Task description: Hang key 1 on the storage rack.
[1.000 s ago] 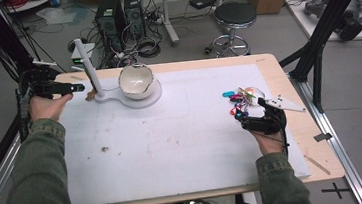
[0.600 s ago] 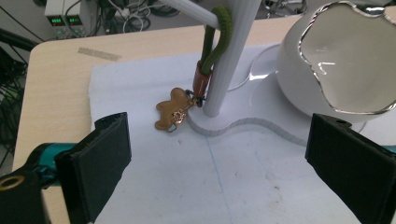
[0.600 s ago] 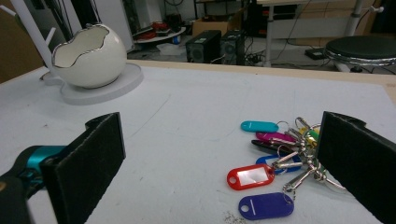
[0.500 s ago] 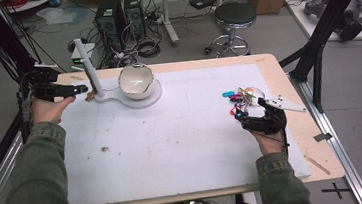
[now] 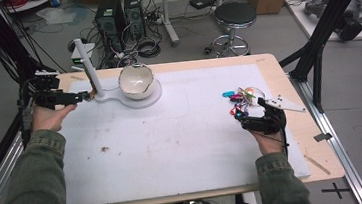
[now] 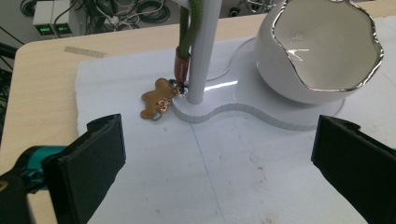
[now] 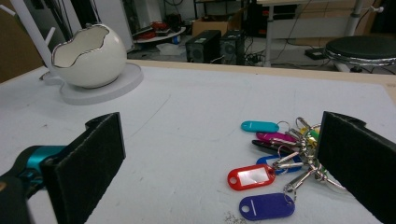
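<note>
barely anything has moved: the left gripper (image 6: 205, 154) still waits wide open before the white stand (image 6: 261, 109), its gingerbread keychain (image 6: 158, 99) lying at the post's foot. far from the stand, the right gripper (image 7: 219, 168) stays wide beside the key bunch (image 7: 280, 158), ungrasped.

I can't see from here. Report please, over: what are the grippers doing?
Left gripper open by gingerbread charm. Right gripper open beside key tags. Nothing between, over.
</note>
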`<state>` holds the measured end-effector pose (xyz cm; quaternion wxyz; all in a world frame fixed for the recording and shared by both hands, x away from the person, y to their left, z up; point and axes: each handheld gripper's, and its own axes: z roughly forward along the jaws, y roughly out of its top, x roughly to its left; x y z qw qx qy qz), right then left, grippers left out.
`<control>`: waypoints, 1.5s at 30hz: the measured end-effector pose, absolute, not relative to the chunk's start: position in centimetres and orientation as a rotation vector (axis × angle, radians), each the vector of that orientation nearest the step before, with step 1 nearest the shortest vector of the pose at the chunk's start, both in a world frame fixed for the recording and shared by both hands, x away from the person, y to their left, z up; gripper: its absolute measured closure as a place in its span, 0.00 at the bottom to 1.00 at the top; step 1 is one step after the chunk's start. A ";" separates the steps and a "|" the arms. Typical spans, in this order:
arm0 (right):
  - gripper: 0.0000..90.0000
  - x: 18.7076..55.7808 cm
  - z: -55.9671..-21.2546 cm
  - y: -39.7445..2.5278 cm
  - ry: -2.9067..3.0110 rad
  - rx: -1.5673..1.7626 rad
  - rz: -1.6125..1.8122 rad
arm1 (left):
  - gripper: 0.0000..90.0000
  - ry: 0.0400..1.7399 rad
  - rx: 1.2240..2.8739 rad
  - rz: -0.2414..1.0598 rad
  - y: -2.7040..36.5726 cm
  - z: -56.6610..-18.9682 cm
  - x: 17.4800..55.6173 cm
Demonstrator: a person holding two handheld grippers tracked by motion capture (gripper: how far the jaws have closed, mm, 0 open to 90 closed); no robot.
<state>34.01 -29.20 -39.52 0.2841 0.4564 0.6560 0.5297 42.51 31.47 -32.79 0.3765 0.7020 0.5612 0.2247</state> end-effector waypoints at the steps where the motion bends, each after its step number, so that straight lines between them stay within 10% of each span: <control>1: 0.01 34.0 -39.5 -29.2 1.756 1.221 1.417 | 0.04 1.434 1.798 0.577 31.4 -32.9 42.4; 45: 0.01 34.0 -39.5 -29.2 1.756 1.218 1.417 | 0.04 1.382 1.739 0.532 30.1 -36.4 37.8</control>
